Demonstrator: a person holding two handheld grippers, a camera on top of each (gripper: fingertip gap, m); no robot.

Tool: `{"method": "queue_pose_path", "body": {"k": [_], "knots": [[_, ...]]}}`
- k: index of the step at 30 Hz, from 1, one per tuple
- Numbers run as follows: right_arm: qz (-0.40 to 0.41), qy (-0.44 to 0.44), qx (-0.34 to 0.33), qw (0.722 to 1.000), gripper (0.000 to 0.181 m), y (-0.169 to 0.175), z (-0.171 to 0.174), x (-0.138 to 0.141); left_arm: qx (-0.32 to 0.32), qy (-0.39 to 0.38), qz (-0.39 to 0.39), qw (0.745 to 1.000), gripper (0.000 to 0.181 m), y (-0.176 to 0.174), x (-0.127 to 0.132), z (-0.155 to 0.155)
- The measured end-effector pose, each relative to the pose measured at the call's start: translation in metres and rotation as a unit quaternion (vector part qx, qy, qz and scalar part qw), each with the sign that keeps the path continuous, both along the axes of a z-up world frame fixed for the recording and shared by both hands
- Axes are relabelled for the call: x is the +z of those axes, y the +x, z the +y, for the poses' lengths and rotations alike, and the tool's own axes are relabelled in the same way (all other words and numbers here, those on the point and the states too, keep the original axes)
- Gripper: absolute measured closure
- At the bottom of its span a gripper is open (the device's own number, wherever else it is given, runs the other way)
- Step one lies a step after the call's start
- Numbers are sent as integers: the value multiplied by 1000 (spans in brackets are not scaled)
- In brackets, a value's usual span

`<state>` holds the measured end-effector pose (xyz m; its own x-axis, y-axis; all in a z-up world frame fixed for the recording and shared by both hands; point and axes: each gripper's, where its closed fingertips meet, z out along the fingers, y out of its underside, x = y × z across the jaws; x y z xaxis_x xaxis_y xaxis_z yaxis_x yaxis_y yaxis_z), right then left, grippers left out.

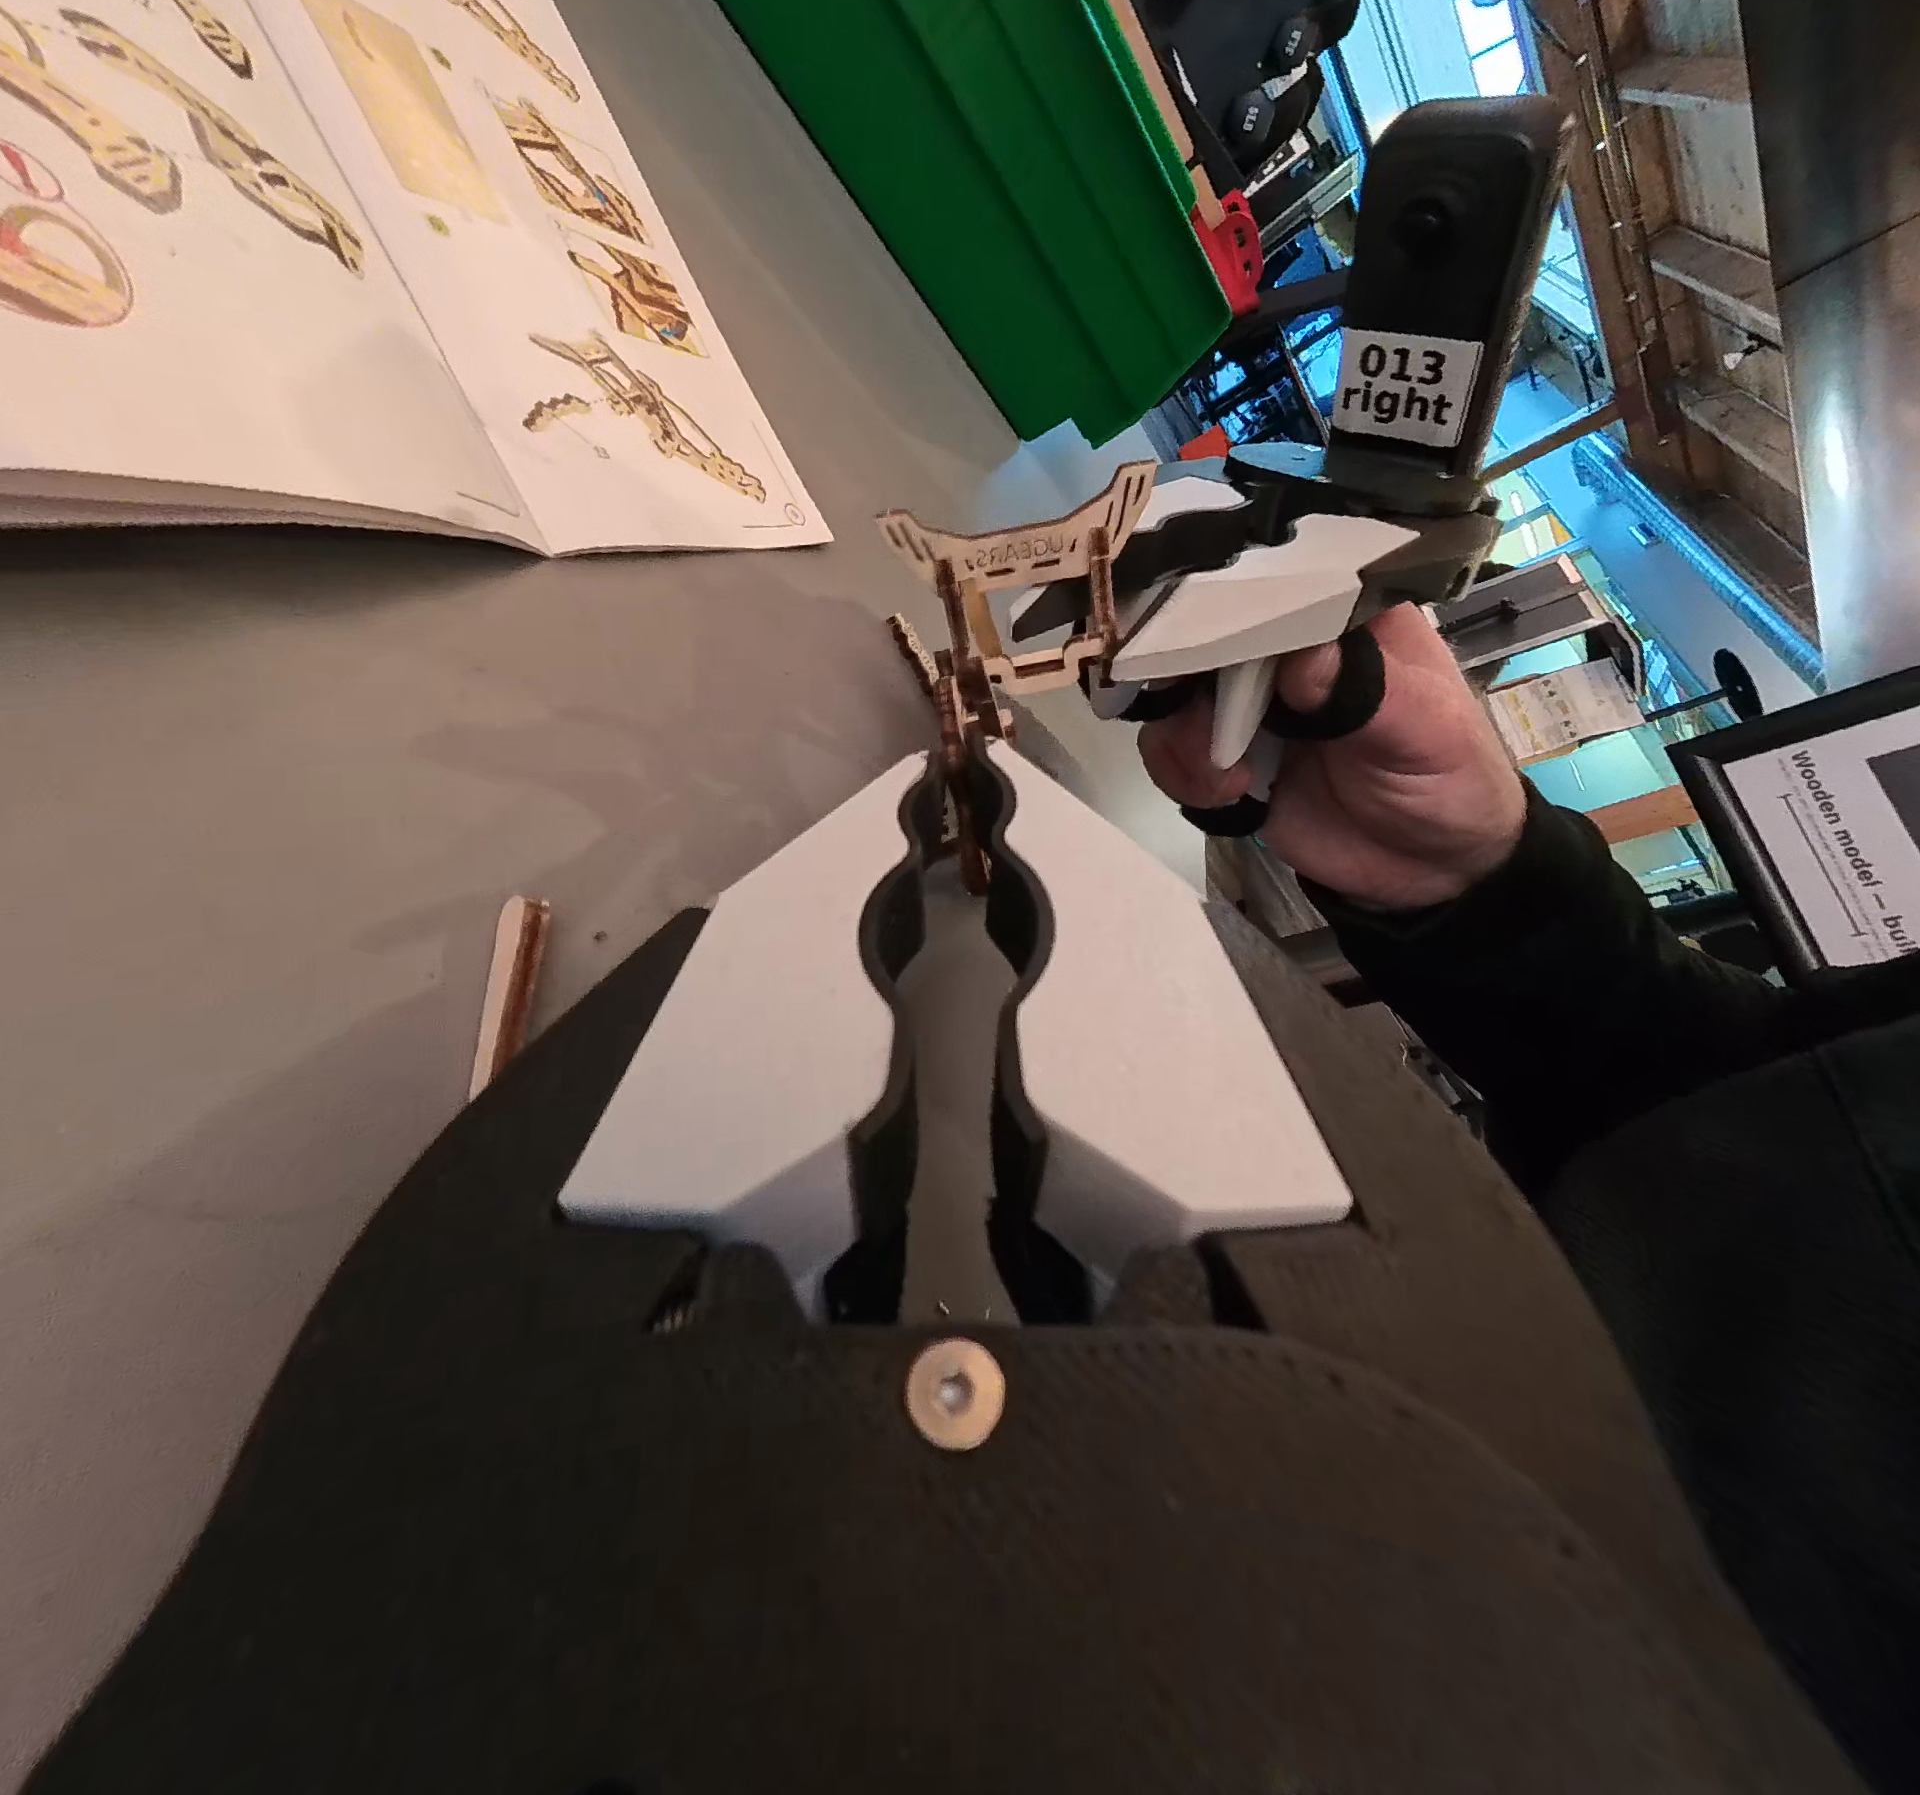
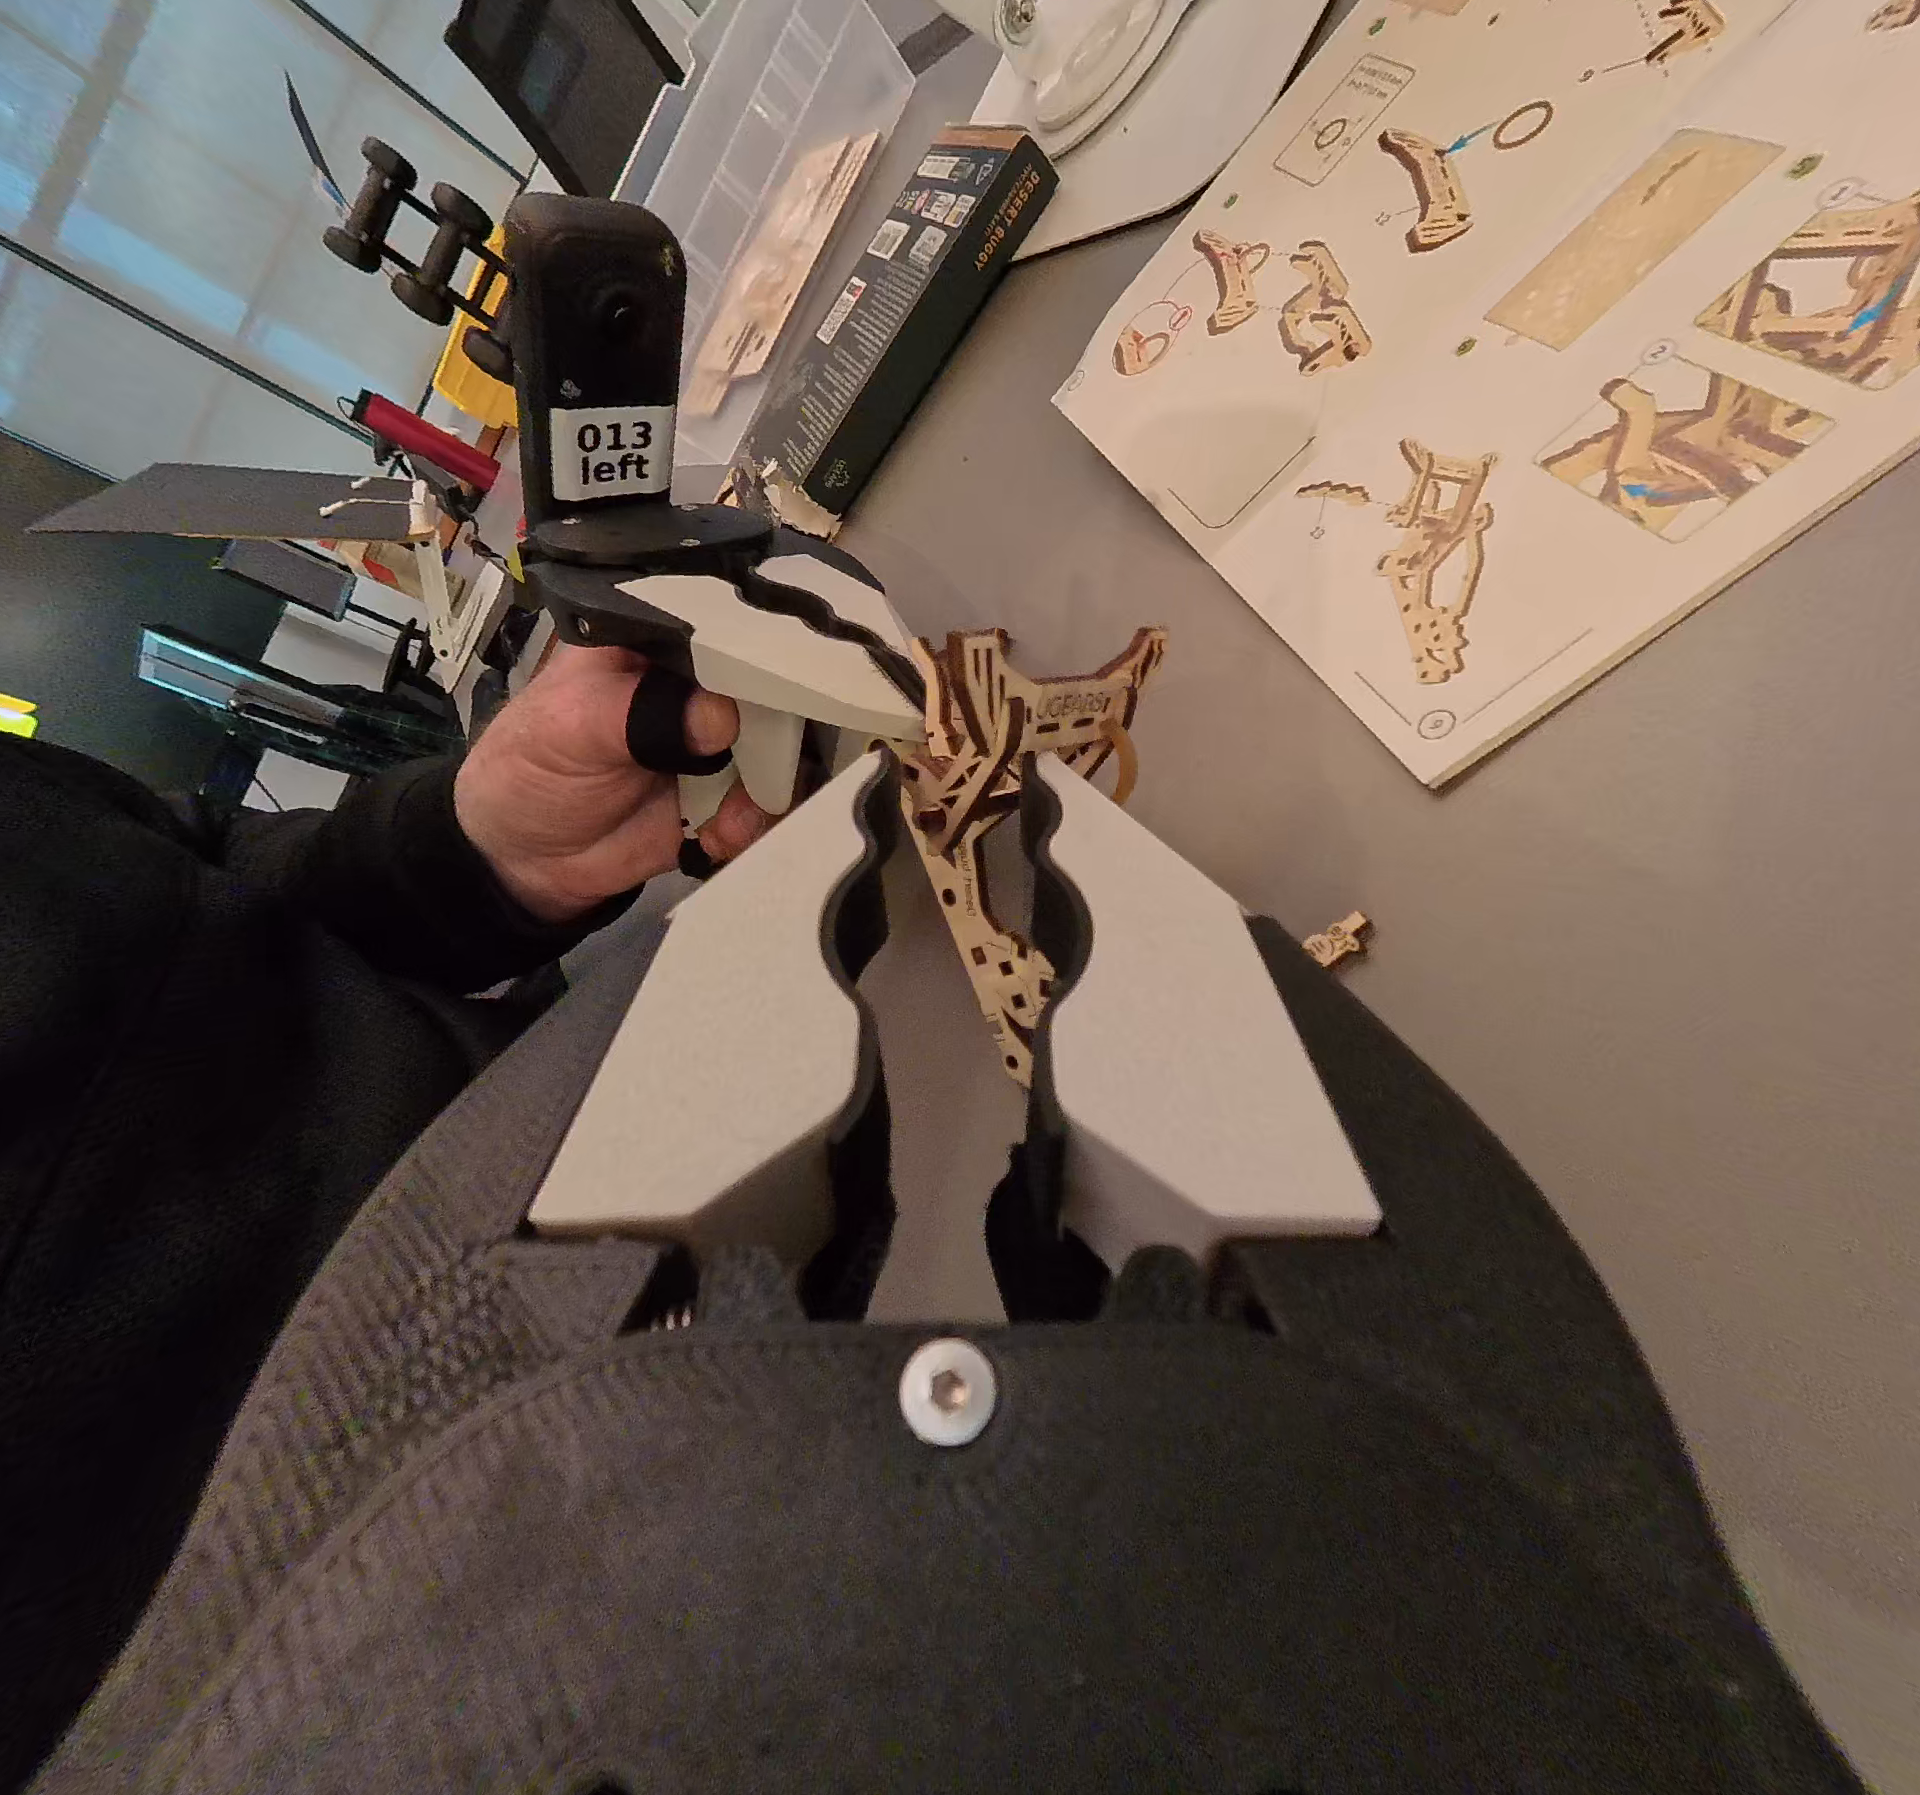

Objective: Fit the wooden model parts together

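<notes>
Left wrist view: left hand-held gripper (image 1: 961,769) clamped on the wooden model (image 1: 1003,607) above the grey surface (image 1: 312,758), loose wooden strip (image 1: 514,987) lying below-left; right wrist view: right hand-held gripper (image 2: 961,774) pinching the same model, open instruction booklet (image 2: 1558,291) beyond it.

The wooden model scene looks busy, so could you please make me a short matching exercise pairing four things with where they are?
Things:
1. wooden model
2. instruction booklet
3. loose wooden strip
4. dark product box

Places:
A. lying flat on the grey table beside the left gripper
B. open on the table, pages up
C. held in the air between both grippers
D. at the table's far side, near a clear plastic bin

Pairs: 1-C, 2-B, 3-A, 4-D
</notes>
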<state>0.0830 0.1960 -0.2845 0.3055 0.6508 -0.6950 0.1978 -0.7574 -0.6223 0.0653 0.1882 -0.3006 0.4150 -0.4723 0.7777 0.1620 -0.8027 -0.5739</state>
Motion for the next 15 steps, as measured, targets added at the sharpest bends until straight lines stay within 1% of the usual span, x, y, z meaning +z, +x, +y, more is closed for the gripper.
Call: {"method": "queue_pose_path", "body": {"k": [11,13,15], "knots": [[-9,-6,11,1000,164,-2,0,-9,-28,-32,26,999,178,2,-12,-3],[-10,-10,13,1000,164,-2,-1,-12,-41,-34,37,998,178,4,-15,-6],[-9,-13,14,1000,164,-2,-1,-14,-38,-35,38,998,178,3,-15,-5]]}}
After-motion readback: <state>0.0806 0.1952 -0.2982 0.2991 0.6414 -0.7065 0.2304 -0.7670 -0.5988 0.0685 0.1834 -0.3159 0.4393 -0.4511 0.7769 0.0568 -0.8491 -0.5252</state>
